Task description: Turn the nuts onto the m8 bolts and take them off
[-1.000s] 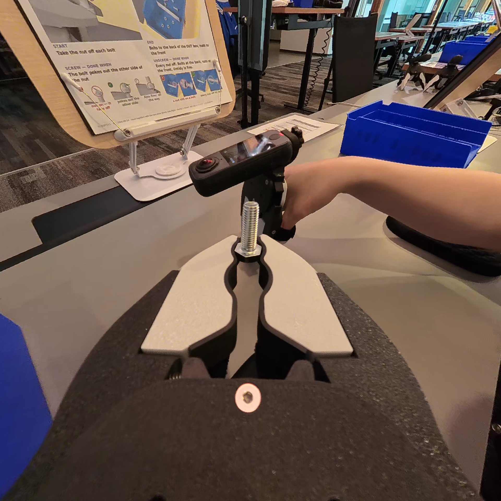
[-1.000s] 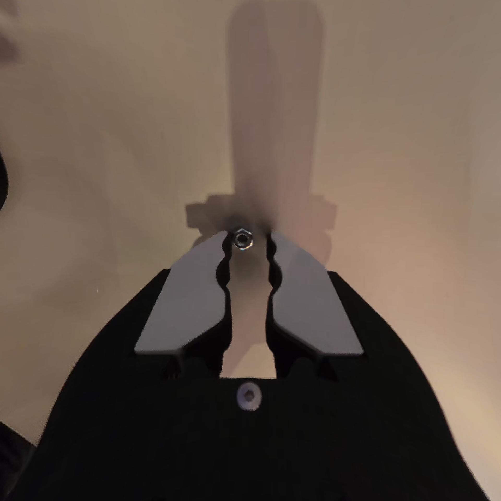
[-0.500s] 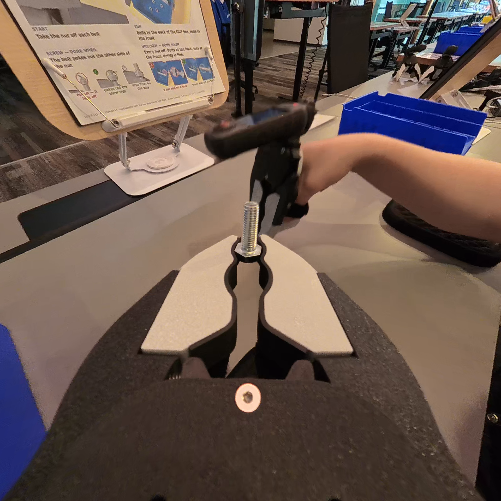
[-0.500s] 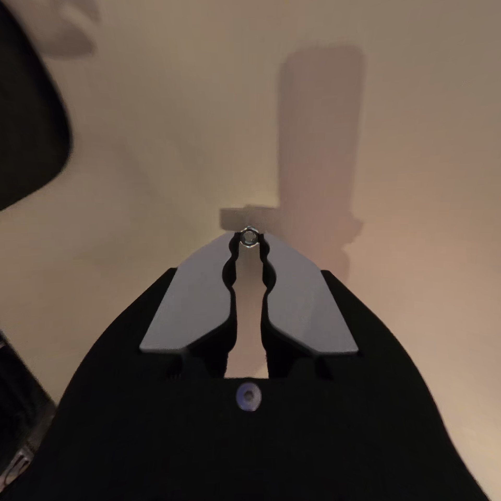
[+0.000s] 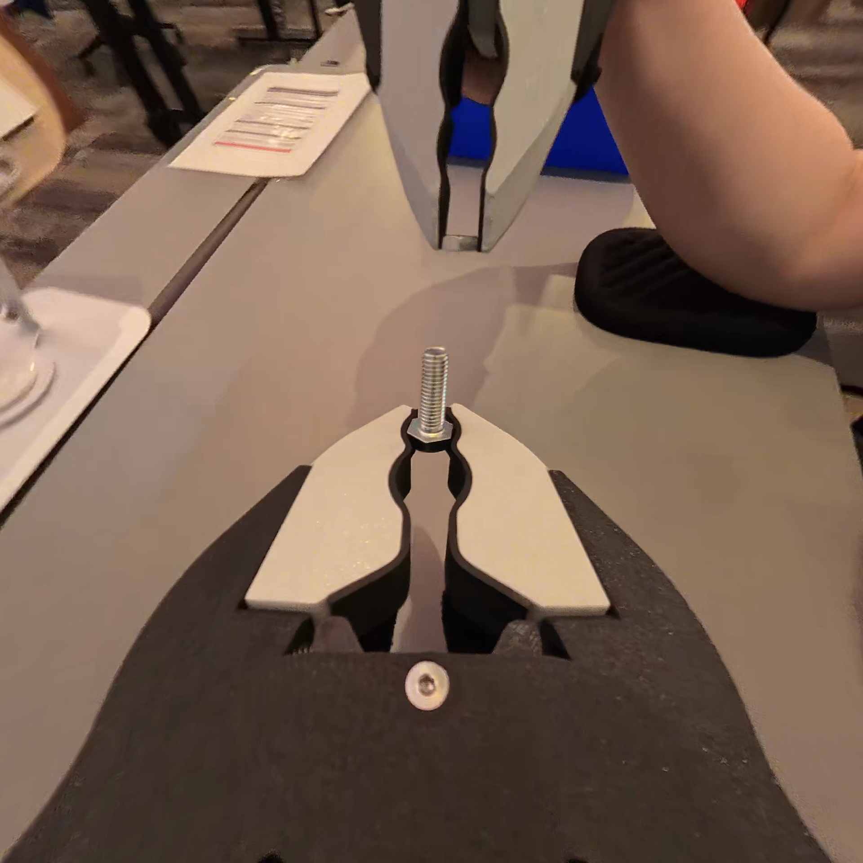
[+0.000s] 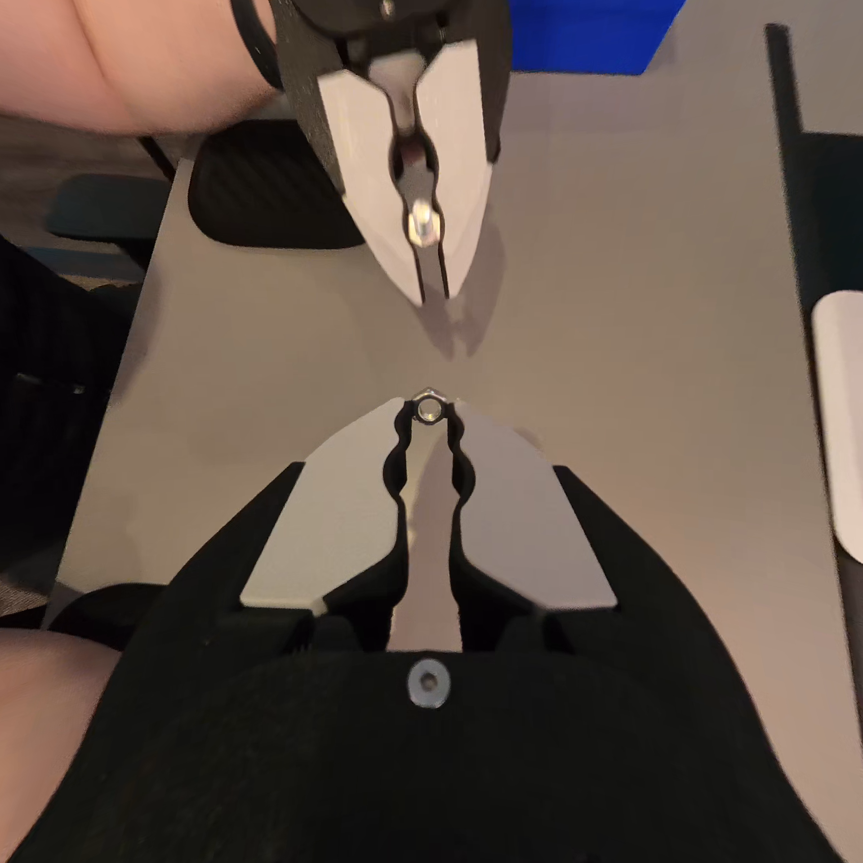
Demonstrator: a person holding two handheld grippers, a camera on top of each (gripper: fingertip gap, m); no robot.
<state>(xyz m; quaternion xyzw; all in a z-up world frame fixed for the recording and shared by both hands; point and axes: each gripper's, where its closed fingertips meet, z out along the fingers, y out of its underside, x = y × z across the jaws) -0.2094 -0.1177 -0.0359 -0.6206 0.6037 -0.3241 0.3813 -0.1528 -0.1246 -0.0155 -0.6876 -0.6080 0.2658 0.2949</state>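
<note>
Grey surface (image 5: 261, 355) mostly bare between the two tools; white base plate (image 5: 70, 336) at left edge, black pad (image 5: 677, 299) and blue bin (image 5: 583, 140) on the right. Left gripper (image 5: 428, 420) has its fingers clamped on the bolt (image 5: 433, 387) head, shank upright, threaded end free. Right gripper (image 6: 429, 411) fingers pinch the nut (image 6: 430, 412) at the tips, bore facing the camera. The grippers face each other, tips apart. Judgement: nut bore must line up with the shank axis before turning.

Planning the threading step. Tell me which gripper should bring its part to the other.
Right. The right gripper pinches the loose nut at its tips, so it moves freely, while the left gripper clamps the bolt by its head, thread clear.
</note>
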